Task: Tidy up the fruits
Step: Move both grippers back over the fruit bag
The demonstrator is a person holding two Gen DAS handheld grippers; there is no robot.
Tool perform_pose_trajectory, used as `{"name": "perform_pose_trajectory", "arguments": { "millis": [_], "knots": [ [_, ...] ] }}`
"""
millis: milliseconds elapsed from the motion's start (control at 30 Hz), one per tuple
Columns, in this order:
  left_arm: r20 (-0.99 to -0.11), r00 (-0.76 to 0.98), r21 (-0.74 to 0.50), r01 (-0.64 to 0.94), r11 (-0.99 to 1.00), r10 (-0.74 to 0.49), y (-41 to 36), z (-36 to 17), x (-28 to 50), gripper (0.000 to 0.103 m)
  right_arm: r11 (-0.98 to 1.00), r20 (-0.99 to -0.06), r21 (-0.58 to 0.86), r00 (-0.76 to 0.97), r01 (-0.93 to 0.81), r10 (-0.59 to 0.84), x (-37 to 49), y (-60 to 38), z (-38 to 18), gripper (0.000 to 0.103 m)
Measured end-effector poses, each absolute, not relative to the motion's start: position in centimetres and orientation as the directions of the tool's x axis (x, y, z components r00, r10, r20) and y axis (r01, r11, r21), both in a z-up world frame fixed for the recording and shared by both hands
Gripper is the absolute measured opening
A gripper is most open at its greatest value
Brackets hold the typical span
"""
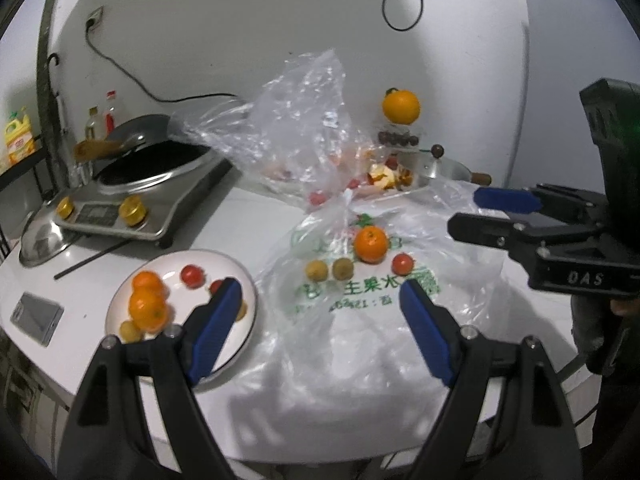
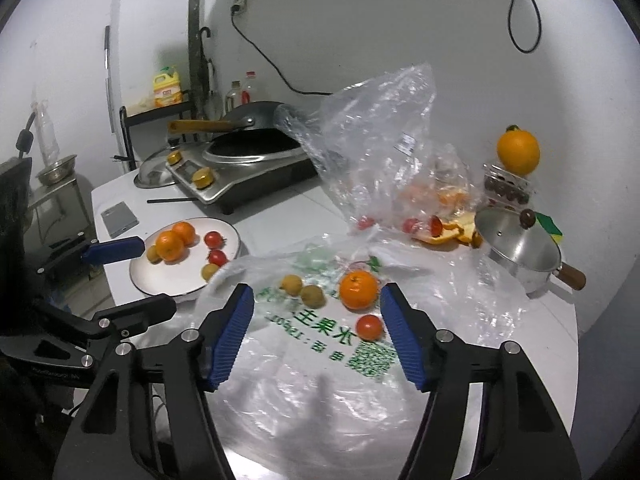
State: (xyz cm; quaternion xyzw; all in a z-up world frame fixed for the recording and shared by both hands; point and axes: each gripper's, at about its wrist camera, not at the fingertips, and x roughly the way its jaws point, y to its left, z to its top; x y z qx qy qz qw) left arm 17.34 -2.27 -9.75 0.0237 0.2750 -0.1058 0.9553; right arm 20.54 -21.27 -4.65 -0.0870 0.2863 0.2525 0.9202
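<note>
Right wrist view: right gripper (image 2: 316,332) spread, nothing between the pads, hovering over the printed plastic bag (image 2: 340,360). On the bag: tangerine (image 2: 358,290), cherry tomato (image 2: 369,327), two small yellow-brown fruits (image 2: 302,290). Plate (image 2: 160,280) just left, already holding tangerines, tomatoes and small fruits. Left gripper (image 1: 320,312) wide apart, empty, over the plate's edge and the bag. Likely trouble: round fruit rolling away on slick plastic if nudged by a finger; pads pinching bag film along with the fruit and dragging everything; soft tomato squashed by a hard squeeze.
</note>
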Motion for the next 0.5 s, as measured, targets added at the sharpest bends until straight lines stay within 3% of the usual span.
{"name": "perform_pose_trajectory", "arguments": {
  "millis": [67,500],
  "knots": [
    [-0.533,0.825,-0.001,0.223,0.975,-0.189,-3.1,-9.8,18.1,0.082,0.86,-0.575,-0.01,0.707,-0.51,0.413,21.1,-21.9,-5.0,0.049],
    [-0.556,0.808,0.024,0.251,0.968,-0.196,-5.7,-11.4,22.3,0.082,0.852,-0.612,0.029,0.665,-0.523,0.429,24.7,-23.6,-7.5,0.039]
  ]
}}
